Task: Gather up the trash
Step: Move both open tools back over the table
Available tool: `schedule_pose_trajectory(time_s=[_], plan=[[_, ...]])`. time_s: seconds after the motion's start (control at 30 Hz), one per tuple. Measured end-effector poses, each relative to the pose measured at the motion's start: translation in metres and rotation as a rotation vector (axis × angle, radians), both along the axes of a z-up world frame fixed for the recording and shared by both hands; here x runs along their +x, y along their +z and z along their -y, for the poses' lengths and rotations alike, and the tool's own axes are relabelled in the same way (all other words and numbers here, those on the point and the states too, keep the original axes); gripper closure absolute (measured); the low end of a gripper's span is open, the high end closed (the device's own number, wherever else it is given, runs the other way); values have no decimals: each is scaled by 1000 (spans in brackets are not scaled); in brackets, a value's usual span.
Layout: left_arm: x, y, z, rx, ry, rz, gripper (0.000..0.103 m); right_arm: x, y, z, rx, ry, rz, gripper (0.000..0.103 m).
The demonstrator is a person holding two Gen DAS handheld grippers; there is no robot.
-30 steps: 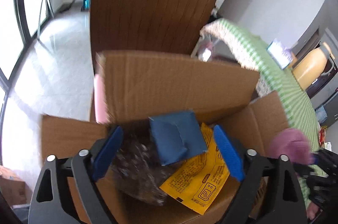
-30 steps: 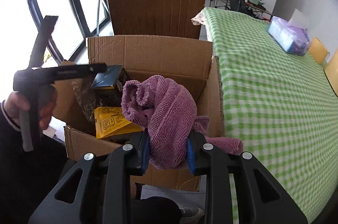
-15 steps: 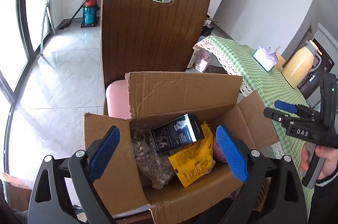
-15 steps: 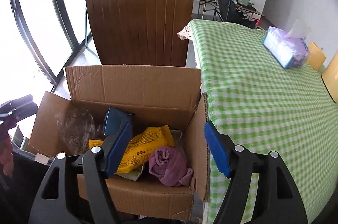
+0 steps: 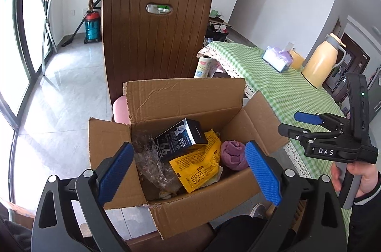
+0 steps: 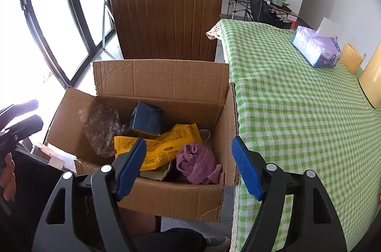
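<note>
Lying in the cardboard box [image 6: 162, 195], the purple cloth [image 6: 197, 162] sits in its right front corner, touching the yellow wrapper [image 6: 162, 145], with a dark carton [image 6: 148, 120] and crumpled clear plastic [image 6: 101, 126] further left. The right claw [image 6: 189, 167] hangs released above the box's front edge, the cloth low between its spread blue pads. The left claw [image 5: 188, 172] is likewise released over the box, empty. A green checked table [image 6: 297, 109] stands just beside the box, a brown chair [image 6: 166, 14] behind.
</note>
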State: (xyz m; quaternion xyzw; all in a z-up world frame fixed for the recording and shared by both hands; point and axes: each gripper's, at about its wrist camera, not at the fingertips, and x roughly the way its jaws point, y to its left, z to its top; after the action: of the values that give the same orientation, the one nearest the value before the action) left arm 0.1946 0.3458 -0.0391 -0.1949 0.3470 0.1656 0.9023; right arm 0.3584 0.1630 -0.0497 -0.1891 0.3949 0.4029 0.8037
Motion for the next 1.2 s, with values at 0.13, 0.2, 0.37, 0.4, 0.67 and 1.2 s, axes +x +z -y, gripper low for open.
schedule_pose_trajectory(time_s=[0.13,0.2,0.37,0.4,0.67,1.2], plan=[[-9,10,13,40,10,20,11,-11,3,1,13,13,3,32],[-11,13,19,59,1,29,11,-16,7,2,24,16,6,32],[-15,24,33,96,-20,49,11,-23,19,11,55,9,18,32],[-15,26,34,98,-25,52,10,-25,21,14,63,4,21,32],[-11,31,55,111,-64,74,8,-31,37,53,134,-65,46,32],[65,34,181,107,-408,125,8,-32,49,306,149,-582,219,32]])
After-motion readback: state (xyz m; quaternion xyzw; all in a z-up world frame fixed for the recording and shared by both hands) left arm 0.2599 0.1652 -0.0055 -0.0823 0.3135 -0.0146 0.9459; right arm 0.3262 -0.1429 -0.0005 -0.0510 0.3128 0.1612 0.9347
